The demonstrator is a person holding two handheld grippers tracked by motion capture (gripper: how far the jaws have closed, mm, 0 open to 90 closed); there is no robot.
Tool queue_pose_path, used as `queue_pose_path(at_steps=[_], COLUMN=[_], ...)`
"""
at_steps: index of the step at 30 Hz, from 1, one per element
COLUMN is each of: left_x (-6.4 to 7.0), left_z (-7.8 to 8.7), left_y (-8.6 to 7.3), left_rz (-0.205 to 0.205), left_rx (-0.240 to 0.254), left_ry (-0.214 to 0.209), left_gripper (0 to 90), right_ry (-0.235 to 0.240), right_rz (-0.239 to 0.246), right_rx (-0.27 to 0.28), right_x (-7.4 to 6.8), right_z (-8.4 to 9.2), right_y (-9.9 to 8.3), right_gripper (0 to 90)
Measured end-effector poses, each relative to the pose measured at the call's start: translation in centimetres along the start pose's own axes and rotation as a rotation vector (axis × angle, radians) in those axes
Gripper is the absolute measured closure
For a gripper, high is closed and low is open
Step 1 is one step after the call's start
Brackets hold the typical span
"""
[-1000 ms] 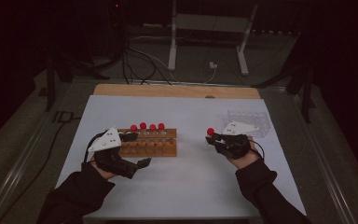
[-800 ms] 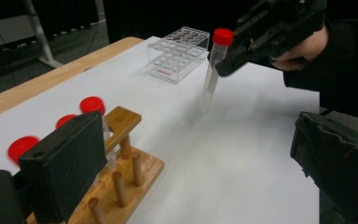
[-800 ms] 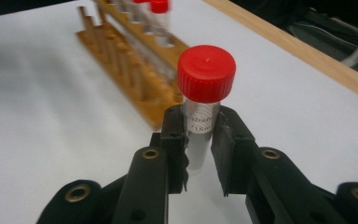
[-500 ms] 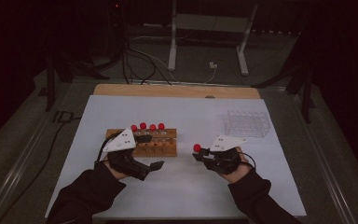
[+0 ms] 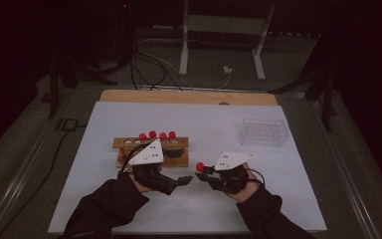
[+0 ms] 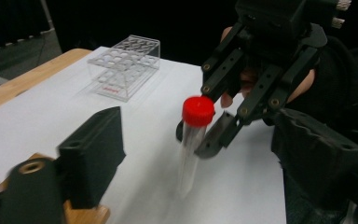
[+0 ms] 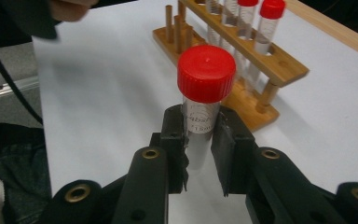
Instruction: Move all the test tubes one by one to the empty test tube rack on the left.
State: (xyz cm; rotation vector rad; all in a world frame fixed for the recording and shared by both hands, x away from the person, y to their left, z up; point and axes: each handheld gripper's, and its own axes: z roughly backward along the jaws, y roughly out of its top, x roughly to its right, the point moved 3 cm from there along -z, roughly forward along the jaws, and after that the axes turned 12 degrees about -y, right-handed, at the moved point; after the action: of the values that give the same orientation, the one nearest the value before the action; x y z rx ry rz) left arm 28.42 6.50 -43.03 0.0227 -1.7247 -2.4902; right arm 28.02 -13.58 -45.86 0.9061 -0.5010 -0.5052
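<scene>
My right gripper [image 5: 205,171] [image 7: 198,128] is shut on a clear tube with a red cap [image 5: 199,166] [image 7: 206,72], held upright over the white mat. My left gripper [image 5: 184,179] [image 6: 200,154] faces it from the left. Its jaws stand on either side of the tube [image 6: 193,140] and have just been closing, but neither pad touches the glass. Behind the hands is a wooden rack [image 5: 129,144] [image 7: 279,67] that holds several more red-capped tubes [image 5: 152,134].
An empty clear plastic rack [image 5: 263,132] [image 6: 126,70] stands at the mat's right back. The white mat [image 5: 204,119] covers a wooden table whose back edge [image 5: 189,97] shows. Cables and a metal stand lie on the floor beyond.
The right gripper has carried the tube leftward from near the clear rack to the front middle. The left gripper has moved right to meet it, and its jaws have narrowed.
</scene>
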Motion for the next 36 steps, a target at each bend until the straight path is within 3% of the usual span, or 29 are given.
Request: queue_pose_path(at_steps=[5,15,21,25,36], left_x=[0.1,-0.5,-0.5,-0.7,-1.4], left_z=[-1.4,-2.9,-2.5,-1.4,3.5], left_y=[0.0,-0.2,0.1,0.4,0.6], left_rz=[-0.017,-0.025,-0.037,-0.043,-0.041], left_rx=[-0.021,-0.052,-0.051,-0.053,-0.044], left_ry=[-0.003,-0.004,0.014,0.031,0.145], left_gripper=[33.6,69.9,71.6,71.7,71.7], right_ry=[0.019,0.012,0.018,-0.002,-0.059], right_rz=[0.003,0.010,-0.011,-0.034,-0.117], right_rx=[-0.006,0.000,0.017,0.043,0.097], right_x=[-0.5,-0.7,-0.4,-0.1,1.5], right_z=[-0.3,-0.2,-0.1,0.3,1.4], right_y=[0.0,0.1,0.1,0.2,0.2], right_gripper=[75.1,75.1,73.3,54.3,19.6])
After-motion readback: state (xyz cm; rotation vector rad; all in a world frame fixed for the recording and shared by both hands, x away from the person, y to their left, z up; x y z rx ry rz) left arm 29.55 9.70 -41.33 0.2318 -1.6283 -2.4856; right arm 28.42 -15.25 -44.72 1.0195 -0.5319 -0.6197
